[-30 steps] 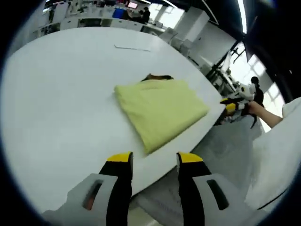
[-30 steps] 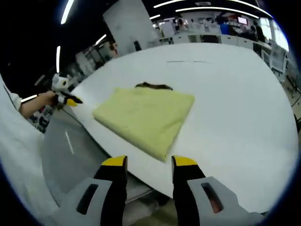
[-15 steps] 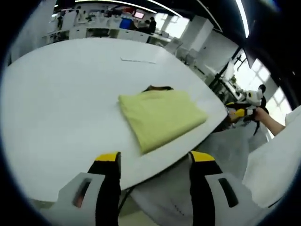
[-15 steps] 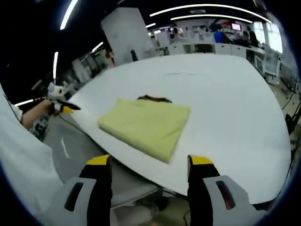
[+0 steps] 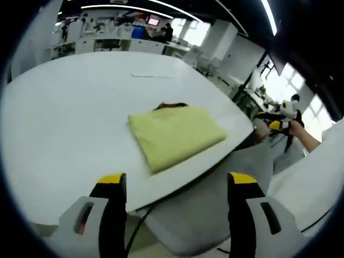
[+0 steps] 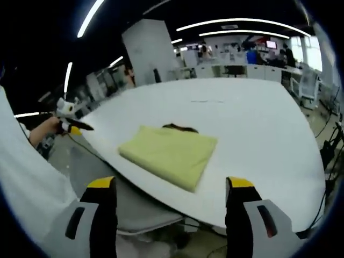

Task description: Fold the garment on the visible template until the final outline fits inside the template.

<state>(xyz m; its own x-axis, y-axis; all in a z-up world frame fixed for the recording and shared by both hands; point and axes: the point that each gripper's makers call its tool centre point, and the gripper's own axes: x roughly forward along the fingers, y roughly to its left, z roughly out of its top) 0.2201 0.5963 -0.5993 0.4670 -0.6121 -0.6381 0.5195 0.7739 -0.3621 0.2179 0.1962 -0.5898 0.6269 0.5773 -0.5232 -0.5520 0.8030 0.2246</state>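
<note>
A pale yellow garment (image 5: 174,134) lies folded into a neat rectangle near the white table's (image 5: 64,113) near edge, with a dark strip of something peeking out at its far side. The right gripper view has the same folded garment (image 6: 169,153) on the table (image 6: 263,123). My left gripper (image 5: 174,185) is open, off the table's edge and well back from the garment. My right gripper (image 6: 169,188) is open too, also below the edge with nothing between its fingers. The other gripper (image 5: 277,119) appears far right in a hand, and the left one (image 6: 69,117) far left.
A grey chair (image 5: 215,215) sits under the table edge, close to my grippers. A thin pale sheet (image 5: 153,75) lies far across the table. Desks, screens and people stand in the background. A white sleeve (image 6: 32,199) is at the lower left.
Both grippers have pulled back from the table and their jaws have spread wider. The garment looks smaller and has not moved on the table.
</note>
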